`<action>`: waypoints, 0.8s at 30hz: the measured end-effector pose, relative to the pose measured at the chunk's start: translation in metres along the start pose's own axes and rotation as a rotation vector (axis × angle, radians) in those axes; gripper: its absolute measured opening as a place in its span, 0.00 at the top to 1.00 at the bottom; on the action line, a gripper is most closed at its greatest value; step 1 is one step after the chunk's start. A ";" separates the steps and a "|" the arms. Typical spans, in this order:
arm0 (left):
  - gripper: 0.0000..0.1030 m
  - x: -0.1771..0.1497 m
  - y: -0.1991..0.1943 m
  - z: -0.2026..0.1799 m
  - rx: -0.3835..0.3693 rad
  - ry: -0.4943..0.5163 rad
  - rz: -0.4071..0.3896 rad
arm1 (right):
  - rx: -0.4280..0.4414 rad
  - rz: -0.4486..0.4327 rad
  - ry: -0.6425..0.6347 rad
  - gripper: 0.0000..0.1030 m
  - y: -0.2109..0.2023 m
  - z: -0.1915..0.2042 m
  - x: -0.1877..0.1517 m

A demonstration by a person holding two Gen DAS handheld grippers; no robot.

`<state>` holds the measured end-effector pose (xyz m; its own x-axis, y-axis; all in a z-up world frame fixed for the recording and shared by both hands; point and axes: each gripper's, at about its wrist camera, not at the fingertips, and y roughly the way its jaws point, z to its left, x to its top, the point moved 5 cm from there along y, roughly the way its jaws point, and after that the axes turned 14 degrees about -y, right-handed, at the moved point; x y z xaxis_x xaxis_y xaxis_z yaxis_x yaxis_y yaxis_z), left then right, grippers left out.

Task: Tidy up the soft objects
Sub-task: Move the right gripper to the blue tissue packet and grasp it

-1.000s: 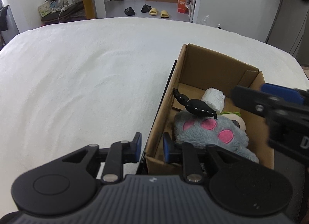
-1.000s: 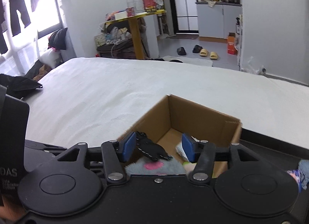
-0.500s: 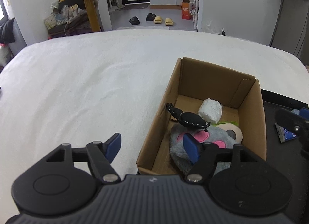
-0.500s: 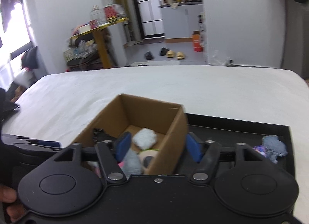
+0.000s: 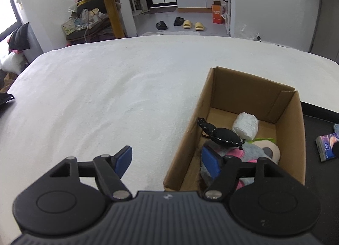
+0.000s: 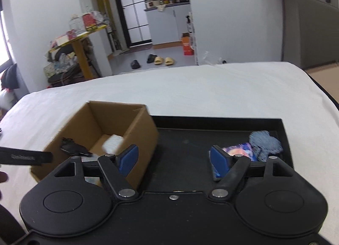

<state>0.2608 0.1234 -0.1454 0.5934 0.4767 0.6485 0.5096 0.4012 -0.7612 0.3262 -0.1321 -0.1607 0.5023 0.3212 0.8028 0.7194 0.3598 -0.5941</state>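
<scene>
An open cardboard box stands on the white bed. Inside lie a black eye mask, a white bundle and a grey plush with pink pads. My left gripper is open and straddles the box's near left corner without touching the toys. In the right wrist view, the box is at the left and a black tray lies ahead. The tray holds a blue-grey cloth and a colourful packet. My right gripper hangs over the tray with its jaws opening and nothing between them.
The white bed stretches wide to the left and beyond the box. Part of the left gripper and a hand show at the right wrist view's left edge. A yellow table, slippers and clutter stand past the bed.
The left gripper went from nearly shut to open and tilted up a little. The right gripper swung right, from over the box to over the black tray, and opened wider.
</scene>
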 end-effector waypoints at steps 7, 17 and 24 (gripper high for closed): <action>0.30 0.001 -0.002 -0.005 0.046 0.040 -0.014 | -0.030 0.000 0.024 0.20 0.011 -0.017 -0.026; 0.29 0.000 0.005 -0.015 0.084 0.087 -0.021 | -0.083 0.054 0.064 0.18 0.045 -0.033 -0.052; 0.29 0.001 0.011 -0.022 0.092 0.093 -0.015 | -0.143 0.076 0.103 0.09 0.060 -0.056 -0.059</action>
<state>0.2813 0.1112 -0.1530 0.6433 0.3971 0.6545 0.4623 0.4800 -0.7456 0.3666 -0.1789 -0.2411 0.5987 0.2491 0.7612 0.7349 0.2072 -0.6458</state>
